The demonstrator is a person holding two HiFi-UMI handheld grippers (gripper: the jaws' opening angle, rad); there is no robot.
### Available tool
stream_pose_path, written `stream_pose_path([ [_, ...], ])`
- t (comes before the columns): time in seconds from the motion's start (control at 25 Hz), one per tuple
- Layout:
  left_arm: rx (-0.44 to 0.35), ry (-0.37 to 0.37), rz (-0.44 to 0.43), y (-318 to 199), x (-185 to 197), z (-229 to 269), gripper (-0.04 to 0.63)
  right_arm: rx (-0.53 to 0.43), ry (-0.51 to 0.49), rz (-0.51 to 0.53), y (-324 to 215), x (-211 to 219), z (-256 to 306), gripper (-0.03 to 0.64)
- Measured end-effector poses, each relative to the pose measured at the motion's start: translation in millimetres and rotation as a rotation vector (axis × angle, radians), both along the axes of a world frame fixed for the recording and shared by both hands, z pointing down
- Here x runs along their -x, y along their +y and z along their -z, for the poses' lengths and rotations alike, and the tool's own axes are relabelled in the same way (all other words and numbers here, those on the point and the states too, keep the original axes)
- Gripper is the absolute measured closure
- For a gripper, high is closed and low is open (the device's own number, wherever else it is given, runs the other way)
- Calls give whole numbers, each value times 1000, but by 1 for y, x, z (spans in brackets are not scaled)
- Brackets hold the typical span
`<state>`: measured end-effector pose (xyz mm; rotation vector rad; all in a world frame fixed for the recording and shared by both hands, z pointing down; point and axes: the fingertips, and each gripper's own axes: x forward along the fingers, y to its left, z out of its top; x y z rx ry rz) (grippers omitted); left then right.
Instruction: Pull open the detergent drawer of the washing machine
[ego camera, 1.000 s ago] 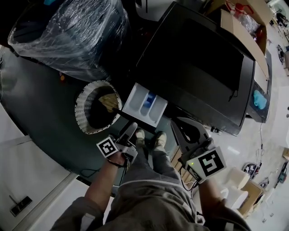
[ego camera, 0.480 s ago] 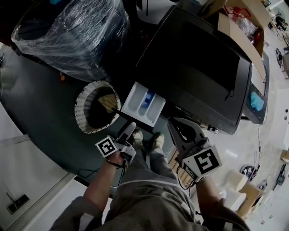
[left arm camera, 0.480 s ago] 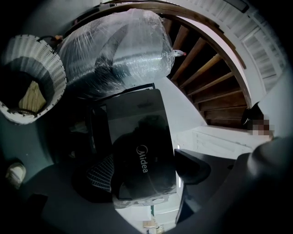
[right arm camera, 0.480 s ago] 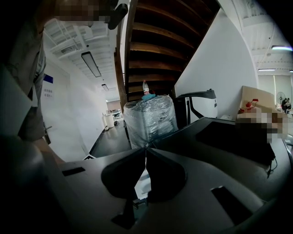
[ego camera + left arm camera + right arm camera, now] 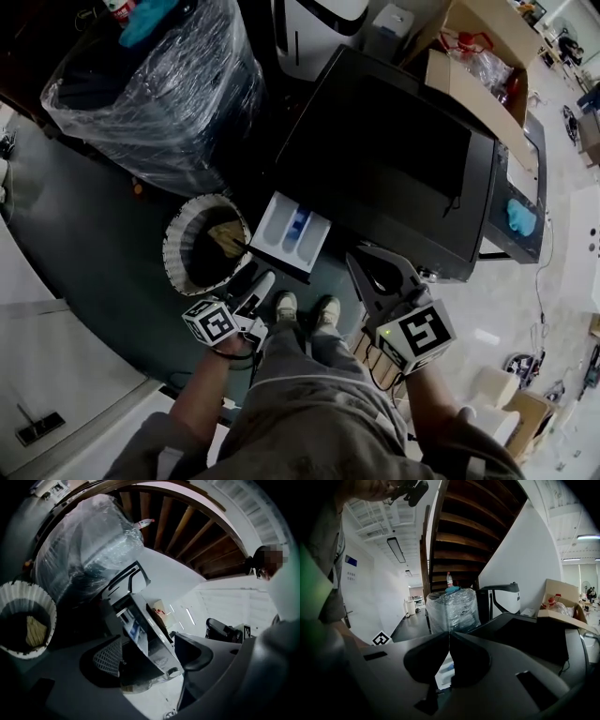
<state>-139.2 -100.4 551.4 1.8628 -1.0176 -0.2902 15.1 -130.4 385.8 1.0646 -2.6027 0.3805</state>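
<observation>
Left gripper [image 5: 251,281] rolled, jaws apart, narrowing, empty, right gripper [image 5: 361,264] closed, detergent drawer [image 5: 286,236] out

Person, worn: grey trousers [image 5: 309,403] with a lighter seam line across the thigh; pale shoes [image 5: 286,305]; grey sleeve [image 5: 155,448] on the upper arm. A dark strap [image 5: 239,350] loops the left wrist.

Left gripper [image 5: 255,278]: dark grey matte body, white marker cube [image 5: 211,322] with black square patterns. One jaw's inner face carries a perforated grid pad [image 5: 110,656]. Its jaws have just been closing a little, with nothing between them.

Right gripper [image 5: 366,262]: same dark grey wedge-shaped shell, a larger white cube [image 5: 419,335] with a black marker, and a small green light [image 5: 385,331] beside it.
</observation>
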Motion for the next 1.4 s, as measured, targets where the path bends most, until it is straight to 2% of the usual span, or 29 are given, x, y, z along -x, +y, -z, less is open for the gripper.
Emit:
stream_pose_path([
  [0.04,-22,-22,-7,-3,0,9,243,-10,0,0,0,-2,6,584],
  [0.16,-87,-98,-36,-13,-3,38,284,-43,-1,-7,-3,-8,23,584],
  [0.24,-130,-148,-60,-20,-8,59,356,-66,-6,-19,-4,-14,36,584],
  [0.32,-174,-183,-81,-28,-13,81,369,-91,-12,-33,-5,-21,50,584],
  [0.4,-208,-193,-86,-35,-16,104,403,-114,-19,-46,-5,-27,63,584],
  [0.56,-286,-160,-54,-51,-23,162,436,-158,-24,-63,-4,-38,85,584],
  [0.8,-431,-270,-70,-61,-34,231,512,-209,-28,-76,-2,-47,110,584],
  [1.16,-677,-449,-93,-65,-45,323,561,-302,-25,-87,1,-60,150,584],
  [1.4,-757,-570,-102,-67,-45,343,571,-349,-44,-119,0,-65,172,584],
])
